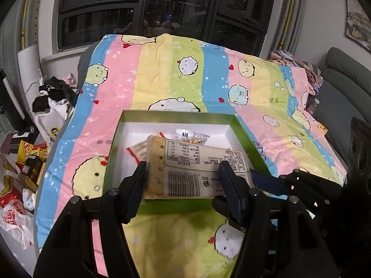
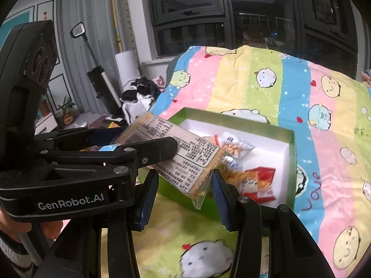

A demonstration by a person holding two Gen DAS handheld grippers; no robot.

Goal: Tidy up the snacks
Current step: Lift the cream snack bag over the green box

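Note:
A cracker pack (image 1: 185, 169) with white labels sits between my left gripper's (image 1: 183, 180) two fingers, which press on its sides over the near edge of a green box (image 1: 176, 115). In the right wrist view the left gripper (image 2: 129, 146) holds the same pack (image 2: 185, 159) above the box (image 2: 292, 162). My right gripper (image 2: 185, 197) is open, its fingers on either side of the pack's lower end without clamping it. Inside the box lie an orange-red snack bag (image 2: 257, 180) and small clear packets (image 2: 236, 147).
The box rests on a striped cartoon blanket (image 1: 162, 74) over a table. Snack bags and clutter (image 1: 25, 162) lie on the floor to the left. A grey sofa (image 1: 343, 81) is at the right. A vacuum (image 2: 99, 74) leans by the window.

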